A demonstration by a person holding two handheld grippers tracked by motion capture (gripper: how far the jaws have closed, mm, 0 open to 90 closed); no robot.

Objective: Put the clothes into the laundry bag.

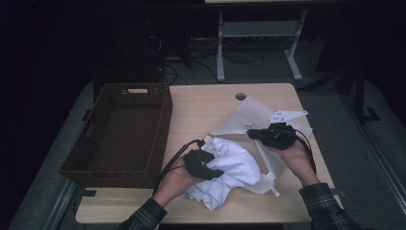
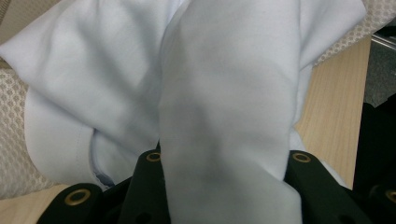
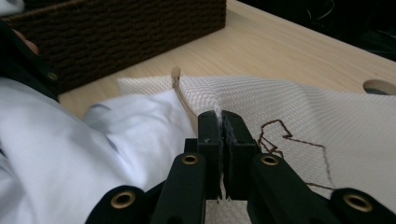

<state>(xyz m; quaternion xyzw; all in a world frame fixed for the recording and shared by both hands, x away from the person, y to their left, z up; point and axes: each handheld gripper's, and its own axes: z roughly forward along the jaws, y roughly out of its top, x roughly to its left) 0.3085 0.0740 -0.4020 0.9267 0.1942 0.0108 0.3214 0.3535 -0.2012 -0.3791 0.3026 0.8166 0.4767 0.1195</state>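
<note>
the left gripper (image 1: 207, 165) has its jaws pinched on a thick fold of the white garment (image 1: 230, 175), the cloth bulging up between the fingers (image 2: 154, 186) and spilling ahead of them. the right gripper (image 1: 261, 134) is clamped tight on the edge of the mesh laundry bag (image 1: 249, 117), a thin ridge of netting pinched between its fingers (image 3: 210, 140), with the bag's body spreading out beyond and to the side of them. the garment lies partly over the bag, just beside the right fingers; the wicker basket (image 1: 158, 124) stands well apart beyond the left fingers. to do this well, probably lift the bag edge to open a mouth, then feed the garment in slowly without letting either pinch slip.
</note>
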